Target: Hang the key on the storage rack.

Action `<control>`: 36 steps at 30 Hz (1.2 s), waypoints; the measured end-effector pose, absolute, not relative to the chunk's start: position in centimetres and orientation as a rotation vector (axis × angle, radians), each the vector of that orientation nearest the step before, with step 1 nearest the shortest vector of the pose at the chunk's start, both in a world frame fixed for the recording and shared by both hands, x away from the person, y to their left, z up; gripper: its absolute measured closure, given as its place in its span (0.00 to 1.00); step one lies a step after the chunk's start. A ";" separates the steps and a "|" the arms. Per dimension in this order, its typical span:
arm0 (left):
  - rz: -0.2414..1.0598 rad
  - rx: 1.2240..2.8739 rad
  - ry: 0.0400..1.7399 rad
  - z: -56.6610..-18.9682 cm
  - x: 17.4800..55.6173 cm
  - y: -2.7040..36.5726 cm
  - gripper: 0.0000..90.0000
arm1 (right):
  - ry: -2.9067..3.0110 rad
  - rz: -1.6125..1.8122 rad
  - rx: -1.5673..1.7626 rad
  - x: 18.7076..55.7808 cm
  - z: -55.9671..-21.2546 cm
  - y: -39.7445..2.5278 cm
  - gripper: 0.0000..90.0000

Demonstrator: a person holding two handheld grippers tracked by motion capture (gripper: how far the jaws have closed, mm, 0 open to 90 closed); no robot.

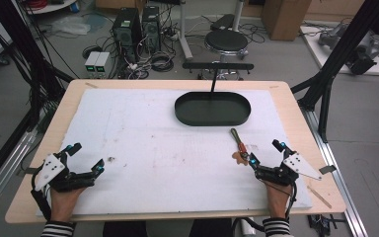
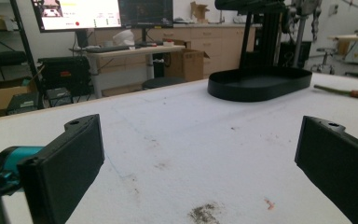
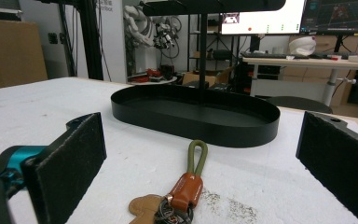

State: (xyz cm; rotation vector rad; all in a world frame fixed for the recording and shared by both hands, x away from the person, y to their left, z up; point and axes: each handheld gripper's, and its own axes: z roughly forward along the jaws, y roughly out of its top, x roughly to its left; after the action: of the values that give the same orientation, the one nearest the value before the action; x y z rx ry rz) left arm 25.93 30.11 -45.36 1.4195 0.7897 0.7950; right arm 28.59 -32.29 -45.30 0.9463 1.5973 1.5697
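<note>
A keychain [image 1: 238, 146] with an olive loop, a brown leather tab and a tan charm lies on the white mat right of centre; it shows close up between the jaws in the right gripper view [image 3: 186, 191]. My right gripper [image 1: 266, 154] rests open at the near right, just short of the keychain. Behind it stands a black oval tray [image 1: 212, 109] with a T-shaped post [image 1: 217, 66] rising from it; the same tray [image 3: 196, 116] is ahead in the right gripper view and at the far right [image 2: 259, 84] in the left one. My left gripper [image 1: 85, 157] sits open at the near left with nothing between its jaws.
A white foam mat [image 1: 153, 148] covers most of the wooden table [image 1: 276, 85]. Small dark stains mark the mat near the left gripper [image 1: 111, 159]. Beyond the table are a stool [image 1: 226, 41], computer towers [image 1: 127, 27] and cables on the floor.
</note>
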 end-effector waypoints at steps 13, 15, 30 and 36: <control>0.800 1.406 0.783 -45.4 25.8 30.2 0.02 | 1.594 1.571 0.942 28.6 -45.3 -32.3 0.00; 0.804 1.404 0.781 -45.4 25.8 30.2 0.02 | 1.594 1.567 0.945 28.6 -45.3 -32.3 0.00; 0.804 1.397 0.781 -45.4 25.8 30.2 0.02 | 1.614 1.499 1.030 29.2 -44.6 -32.2 0.00; 0.805 1.389 0.783 -45.4 25.7 30.3 0.02 | 1.710 1.376 1.015 29.8 -41.4 -31.4 0.00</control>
State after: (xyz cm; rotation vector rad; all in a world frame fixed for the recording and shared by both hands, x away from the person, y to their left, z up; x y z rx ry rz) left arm 25.72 30.28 -45.43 1.3892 0.7826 0.8052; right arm 29.84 -31.39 -41.42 1.0148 1.7095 1.3760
